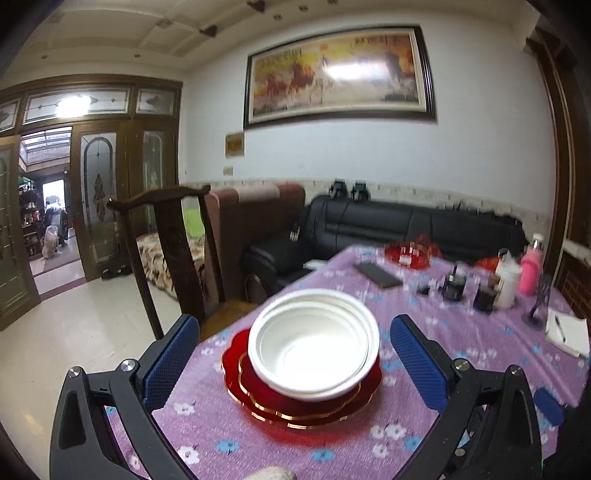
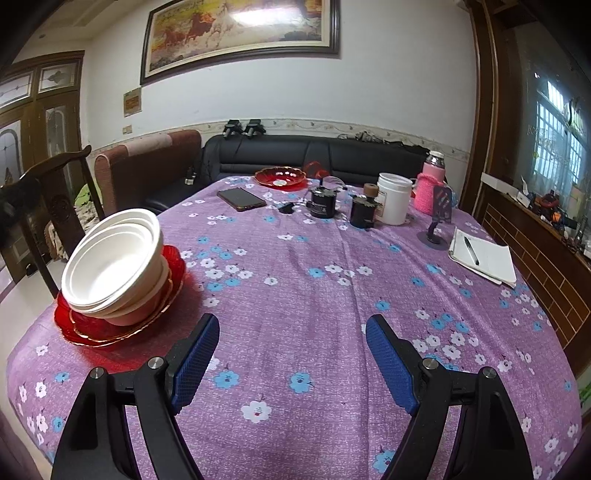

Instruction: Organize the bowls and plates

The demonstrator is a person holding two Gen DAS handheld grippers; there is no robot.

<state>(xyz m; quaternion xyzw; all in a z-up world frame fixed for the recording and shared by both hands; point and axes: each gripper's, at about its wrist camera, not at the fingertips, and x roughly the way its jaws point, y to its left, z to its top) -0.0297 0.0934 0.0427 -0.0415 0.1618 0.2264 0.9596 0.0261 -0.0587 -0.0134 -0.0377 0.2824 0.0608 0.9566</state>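
Both sets of blue fingers, left gripper [image 1: 291, 363] and right gripper [image 2: 291, 363], are wide and hold nothing, and a bump could tip the leaning white bowls [image 2: 114, 264] off the red plates [image 2: 118, 321] at nine o'clock by the worktop [image 2: 314, 295] edge.

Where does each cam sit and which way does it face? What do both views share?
Left wrist: on the left gripper, looking along its open jaws at the stack of white bowls on red gold-rimmed plates; only its blue-padded fingers show.
Right wrist: on the right gripper, open, looking down the purple floral tablecloth toward the black sofa; only its own fingers show.
Shared: the bowl stack, the far red dish, the black phone, the framed horse painting.
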